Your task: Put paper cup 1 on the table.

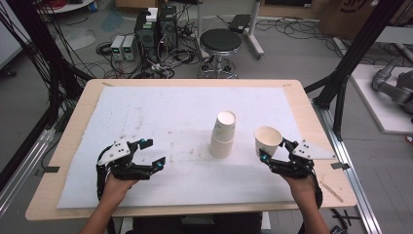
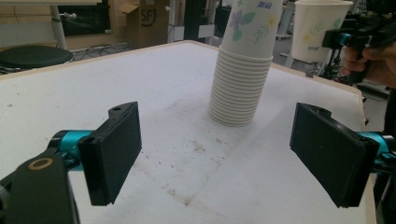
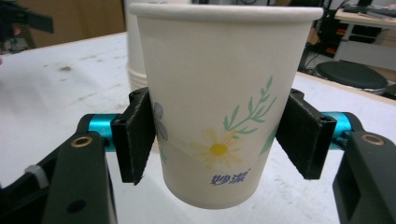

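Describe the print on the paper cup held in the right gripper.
Off-white paper cup with green leafy sprigs, a yellow-centred daisy and blue lettering; clearest in the right gripper view.

Wooden table (image 1: 73,146); white foam mat (image 1: 160,112) covers top; stack of paper cups (image 1: 223,135) upright on mat.

Legible markings, item by item. The white paper cup with a daisy and green sprig print (image 3: 224,107), held between the pads of the right claw (image 3: 219,140), bears two blue Chinese characters low on its wall, just under the daisy; they read "妙潔". The same blue print appears near the top of the stack of white paper cups (image 2: 243,70) ahead of the left claw (image 2: 224,154), too small to read. A brown cardboard box (image 2: 144,23) behind the counter carries black letters "SF".
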